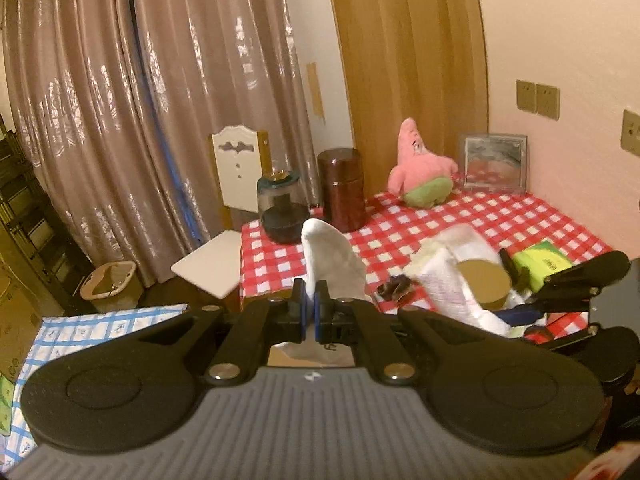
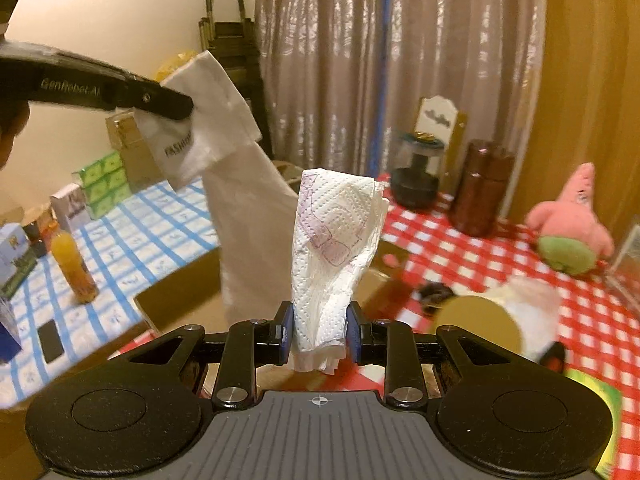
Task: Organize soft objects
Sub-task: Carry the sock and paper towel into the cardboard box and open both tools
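My left gripper (image 1: pixel 310 314) is shut on a white sock (image 1: pixel 332 256) that stands up from its pads. In the right wrist view the same sock (image 2: pixel 240 184), printed with letters, hangs long from the left gripper (image 2: pixel 180 106) at upper left. My right gripper (image 2: pixel 318 332) is shut on a crumpled white paper towel (image 2: pixel 332 248). That towel (image 1: pixel 448 280) shows at the right of the left wrist view, with the right gripper (image 1: pixel 516 292) beside it. A pink star plush (image 1: pixel 422 168) sits at the back of the red checked table (image 1: pixel 520 216).
On the red table stand a brown canister (image 1: pixel 344 192), a dark jar (image 1: pixel 280 208), a picture frame (image 1: pixel 494 166), a paper roll (image 2: pixel 480 320) and a green packet (image 1: pixel 540 260). An open cardboard box (image 2: pixel 176 304) lies below. Bottles and boxes crowd the blue checked table (image 2: pixel 152 224).
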Motion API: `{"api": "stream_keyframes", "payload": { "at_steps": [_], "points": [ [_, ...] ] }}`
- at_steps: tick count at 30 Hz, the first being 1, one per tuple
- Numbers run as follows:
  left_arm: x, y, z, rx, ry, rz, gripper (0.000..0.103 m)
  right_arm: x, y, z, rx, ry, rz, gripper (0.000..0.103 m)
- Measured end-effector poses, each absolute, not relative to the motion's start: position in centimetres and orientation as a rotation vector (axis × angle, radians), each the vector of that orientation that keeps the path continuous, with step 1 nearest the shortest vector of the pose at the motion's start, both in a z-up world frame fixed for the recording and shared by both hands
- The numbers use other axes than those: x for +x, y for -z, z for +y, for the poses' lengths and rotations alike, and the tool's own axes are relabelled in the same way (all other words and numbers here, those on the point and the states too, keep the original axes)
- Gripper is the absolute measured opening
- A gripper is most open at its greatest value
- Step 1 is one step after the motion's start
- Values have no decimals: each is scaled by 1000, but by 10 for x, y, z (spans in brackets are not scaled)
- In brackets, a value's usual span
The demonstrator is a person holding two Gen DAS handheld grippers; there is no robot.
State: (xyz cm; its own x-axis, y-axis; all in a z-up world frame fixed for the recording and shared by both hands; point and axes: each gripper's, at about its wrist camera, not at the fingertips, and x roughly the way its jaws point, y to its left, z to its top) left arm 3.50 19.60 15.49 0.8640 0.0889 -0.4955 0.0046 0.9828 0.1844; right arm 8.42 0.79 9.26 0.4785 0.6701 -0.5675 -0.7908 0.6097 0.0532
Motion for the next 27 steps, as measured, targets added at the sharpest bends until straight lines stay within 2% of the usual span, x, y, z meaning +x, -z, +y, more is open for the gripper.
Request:
{"api": "stream_keyframes", "payload": {
  "at_steps": [12,14,16,18,21,23,25,27],
  "points": [
    [69,-52,226,163,-112,703,3,131,-32,67,-169,-914,779,28],
    [73,-37,231,134,-118,725,8,136,-23,73,-166,-917,801,28],
    [77,-26,236,106,-117,753,26,141,-16,77,-157,-924,820,28],
    [78,-18,239,84,-111,771,38,143,-11,82,-156,-933,831,28],
    [75,-11,241,89,-116,781,42,145,-5,86,-151,-942,845,29],
    [73,-9,242,99,-127,785,47,144,-1,88,-151,-949,843,47],
    [69,-8,243,96,-135,785,52,144,1,88,-141,-963,840,57],
    [66,-7,244,89,-141,785,54,144,2,86,-130,-968,838,58]
  ]
}}
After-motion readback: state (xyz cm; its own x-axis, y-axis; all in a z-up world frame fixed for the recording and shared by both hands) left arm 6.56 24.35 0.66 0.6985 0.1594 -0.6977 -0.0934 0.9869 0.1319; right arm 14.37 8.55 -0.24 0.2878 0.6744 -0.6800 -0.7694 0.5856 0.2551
